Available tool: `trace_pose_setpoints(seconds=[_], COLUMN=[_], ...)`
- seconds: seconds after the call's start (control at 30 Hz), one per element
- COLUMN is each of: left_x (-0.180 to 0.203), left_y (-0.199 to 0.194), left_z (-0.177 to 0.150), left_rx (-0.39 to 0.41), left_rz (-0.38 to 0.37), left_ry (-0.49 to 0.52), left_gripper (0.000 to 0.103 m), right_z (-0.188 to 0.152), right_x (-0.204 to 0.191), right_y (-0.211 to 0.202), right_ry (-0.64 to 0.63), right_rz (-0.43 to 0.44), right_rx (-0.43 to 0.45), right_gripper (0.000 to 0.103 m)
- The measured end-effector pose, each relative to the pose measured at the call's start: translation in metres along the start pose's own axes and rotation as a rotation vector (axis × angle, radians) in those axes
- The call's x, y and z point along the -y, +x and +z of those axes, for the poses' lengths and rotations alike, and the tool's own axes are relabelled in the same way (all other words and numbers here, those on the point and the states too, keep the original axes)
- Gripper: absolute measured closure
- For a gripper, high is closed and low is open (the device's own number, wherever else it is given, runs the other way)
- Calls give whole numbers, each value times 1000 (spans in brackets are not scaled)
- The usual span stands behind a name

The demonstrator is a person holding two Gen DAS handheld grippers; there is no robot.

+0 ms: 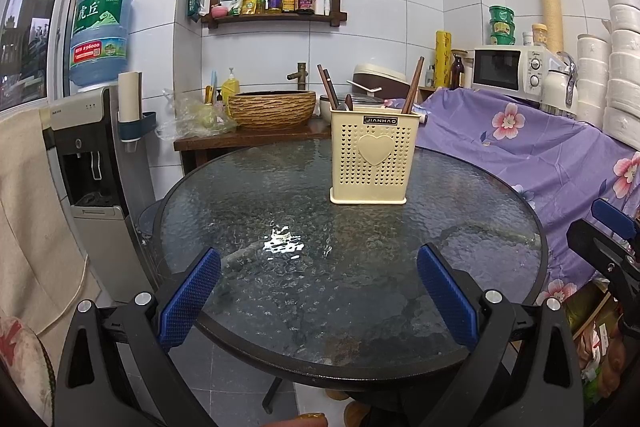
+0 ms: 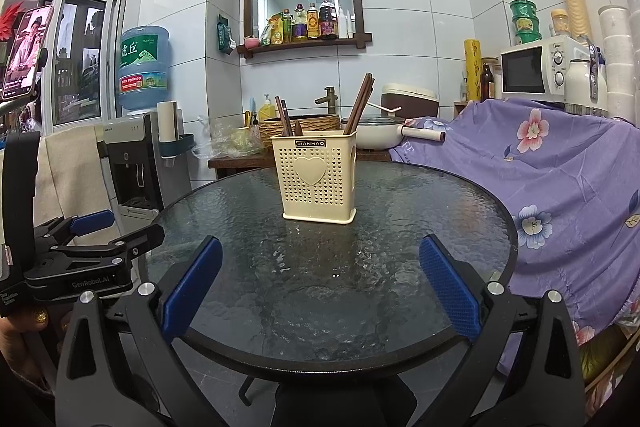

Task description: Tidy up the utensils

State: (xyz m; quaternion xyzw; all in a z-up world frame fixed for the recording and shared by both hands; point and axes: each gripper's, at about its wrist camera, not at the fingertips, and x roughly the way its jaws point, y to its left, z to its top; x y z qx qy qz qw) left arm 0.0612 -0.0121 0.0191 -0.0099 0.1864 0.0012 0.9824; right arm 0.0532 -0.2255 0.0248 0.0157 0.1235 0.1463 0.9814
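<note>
A cream perforated utensil holder point(image 1: 372, 157) with a heart on its front stands upright on the far part of the round glass table point(image 1: 280, 291); it also shows in the right wrist view point(image 2: 316, 177). Brown chopsticks point(image 1: 413, 87) and dark spoon handles point(image 1: 329, 89) stick up out of it, as the right wrist view shows too: chopsticks point(image 2: 360, 107). My left gripper point(image 1: 318, 267) is open and empty above the table's near edge. My right gripper point(image 2: 320, 263) is open and empty, also at the near edge, right of the left one.
A water dispenser point(image 1: 96, 163) stands left of the table. A purple floral cloth point(image 1: 532, 147) covers furniture on the right. Behind the table a wooden counter holds a woven basin point(image 1: 272, 109), bottles and a pot point(image 2: 380, 135). A microwave point(image 2: 536, 71) sits at far right.
</note>
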Motion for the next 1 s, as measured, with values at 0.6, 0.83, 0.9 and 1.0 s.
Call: trace_pose_setpoints(seconds=[0.6, 0.83, 0.9, 1.0], left_x=[-1, -3, -3, -5], left_y=[-2, -3, -2, -2], left_z=[-2, -1, -1, -1], left_rx=[-10, -10, -15, -11], left_rz=[-9, -11, 0, -17], left_ry=[1, -15, -10, -30], left_gripper=[6, 6, 6, 6], right_z=[-1, -1, -2, -2], right_x=[-2, -3, -3, -3], right_y=[1, 1, 1, 1], right_ry=[-3, -4, -3, -2], right_rz=[1, 2, 3, 2], right_rx=[-3, -3, -4, -5], right_gripper=[6, 6, 6, 6])
